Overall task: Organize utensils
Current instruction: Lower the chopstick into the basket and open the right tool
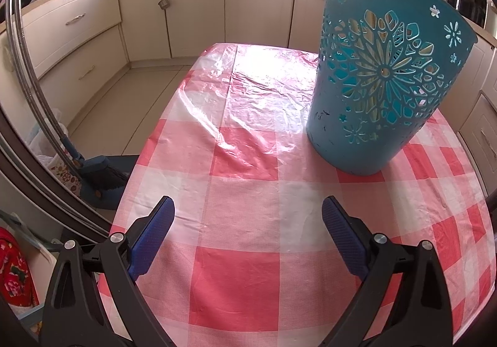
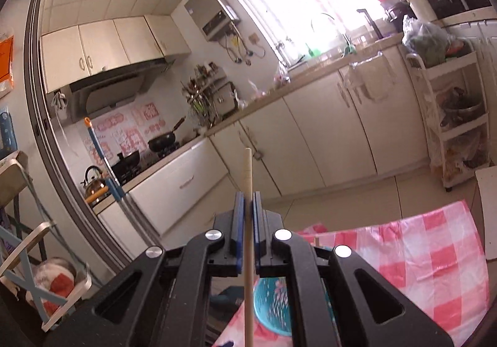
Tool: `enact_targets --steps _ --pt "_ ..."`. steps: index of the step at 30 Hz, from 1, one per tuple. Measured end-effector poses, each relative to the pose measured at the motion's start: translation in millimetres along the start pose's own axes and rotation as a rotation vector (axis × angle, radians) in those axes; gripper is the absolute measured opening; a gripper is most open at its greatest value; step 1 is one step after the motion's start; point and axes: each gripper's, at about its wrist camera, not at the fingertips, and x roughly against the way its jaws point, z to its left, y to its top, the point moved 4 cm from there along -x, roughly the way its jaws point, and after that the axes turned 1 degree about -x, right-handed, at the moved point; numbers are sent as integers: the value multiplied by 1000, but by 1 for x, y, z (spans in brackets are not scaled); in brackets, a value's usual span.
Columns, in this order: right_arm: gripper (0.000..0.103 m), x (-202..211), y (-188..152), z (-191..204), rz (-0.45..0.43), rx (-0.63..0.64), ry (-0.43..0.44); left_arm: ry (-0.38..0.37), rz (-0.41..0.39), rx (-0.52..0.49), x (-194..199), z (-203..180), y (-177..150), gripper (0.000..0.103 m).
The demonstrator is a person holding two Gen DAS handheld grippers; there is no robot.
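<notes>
A tall teal plastic holder [image 1: 382, 79] with flower cut-outs stands on the pink checked tablecloth [image 1: 242, 191] at the right; pale sticks show through its holes. My left gripper [image 1: 248, 216] hovers over the cloth in front of it, open and empty, well short of the holder. In the right wrist view my right gripper [image 2: 248, 198] is shut on a pale wooden chopstick [image 2: 247, 173], which runs upright between the blue pads [image 2: 238, 210] and sticks out above them. It is held high above the table, pointing at the kitchen. The teal holder [image 2: 273, 306] shows far below, behind the gripper.
Cream kitchen cabinets [image 1: 192, 2] and a counter run behind the table. A broom and dustpan [image 1: 102, 173] lie on the floor by the table's left edge. A white shelf rack [image 2: 456, 117] stands at the right in the right wrist view.
</notes>
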Motion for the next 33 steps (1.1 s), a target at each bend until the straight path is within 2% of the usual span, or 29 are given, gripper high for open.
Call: enact_targets --steps 4,8,12,27,33 --pt "6 -31 2 -5 -79 49 -91 -12 -5 2 2 1 -1 92" --pt "6 -56 -8 -22 -67 60 -170 -22 -5 0 2 1 -1 92" --pt "6 -69 -15 -32 -38 77 -207 -28 -8 -3 3 0 -1 92" --pt "6 -82 -52 -33 116 155 -201 -30 -1 1 1 1 0 92" --pt "6 -90 -65 -26 230 218 -204 -30 1 3 0 2 0 92"
